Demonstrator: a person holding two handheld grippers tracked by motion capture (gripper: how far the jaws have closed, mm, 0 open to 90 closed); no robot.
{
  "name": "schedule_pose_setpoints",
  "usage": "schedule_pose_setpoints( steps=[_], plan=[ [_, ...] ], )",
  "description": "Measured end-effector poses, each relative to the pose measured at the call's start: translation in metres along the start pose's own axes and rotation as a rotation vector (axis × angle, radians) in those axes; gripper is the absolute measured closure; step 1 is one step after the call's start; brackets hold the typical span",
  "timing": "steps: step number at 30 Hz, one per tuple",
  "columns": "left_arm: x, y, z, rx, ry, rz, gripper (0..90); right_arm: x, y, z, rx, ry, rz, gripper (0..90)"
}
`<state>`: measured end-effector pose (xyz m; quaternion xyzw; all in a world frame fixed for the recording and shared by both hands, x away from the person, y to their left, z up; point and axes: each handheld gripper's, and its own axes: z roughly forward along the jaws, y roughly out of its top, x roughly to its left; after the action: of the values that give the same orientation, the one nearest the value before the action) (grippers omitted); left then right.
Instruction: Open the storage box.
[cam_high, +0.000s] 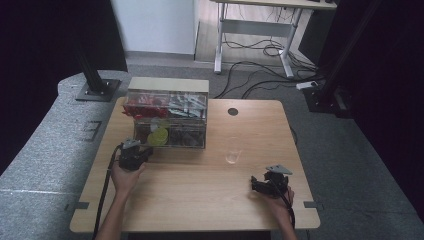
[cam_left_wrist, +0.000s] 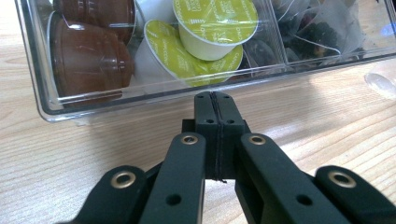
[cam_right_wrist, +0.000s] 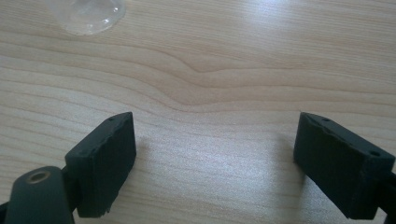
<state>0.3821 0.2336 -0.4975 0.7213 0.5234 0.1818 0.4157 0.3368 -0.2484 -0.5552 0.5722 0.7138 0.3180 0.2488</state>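
L gripper (cam_left_wrist: 215, 100) jaws pressed together, nothing between – tips just short of clear organiser box (cam_left_wrist: 154, 95) front wall. Green-lidded pods (cam_left_wrist: 215, 21) right ahead inside; prob light, thin-walled, crushable – take by the rim. R gripper (cam_right_wrist: 212, 149) jaws wide apart, empty, over bare table (cam_right_wrist: 224, 56). Clear glass (cam_right_wrist: 88, 16) ahead-left, cut off, hard to read.
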Motion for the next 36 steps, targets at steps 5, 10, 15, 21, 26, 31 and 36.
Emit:
schedule_pose_setpoints(
  steps=[5, 10, 15, 21, 26, 31, 36],
  plan=[
    [-0.001, 0.0, 0.001, 0.005, -0.003, 0.005, 90.0, 0.0, 0.0, 0.0, 0.0, -0.001, 0.001, 12.9],
    [-0.002, -0.002, 0.005, 0.022, 0.006, 0.007, 90.0, 0.0, 0.0, 0.0, 0.0, -0.002, 0.003, 13.0],
    [-0.002, -0.003, 0.004, -0.008, 0.026, 0.003, 90.0, 0.0, 0.0, 0.0, 0.001, 0.0, 0.004, 13.0],
    [-0.001, -0.003, 0.002, -0.012, 0.029, 0.005, 90.0, 0.0, 0.0, 0.0, 0.0, 0.0, 0.003, 13.1],
    [-0.001, -0.003, 0.0, -0.014, 0.018, -0.001, 90.0, 0.0, 0.0, 0.0, 0.0, 0.0, 0.003, 13.1],
    [-0.001, -0.002, -0.002, -0.019, 0.014, 0.0, 90.0, 0.0, 0.0, 0.0, 0.0, 0.0, 0.003, 13.1],
    [-0.002, -0.001, -0.005, -0.037, 0.018, 0.004, 90.0, 0.0, 0.0, 0.0, 0.0, 0.0, 0.003, 13.1]
  ],
)
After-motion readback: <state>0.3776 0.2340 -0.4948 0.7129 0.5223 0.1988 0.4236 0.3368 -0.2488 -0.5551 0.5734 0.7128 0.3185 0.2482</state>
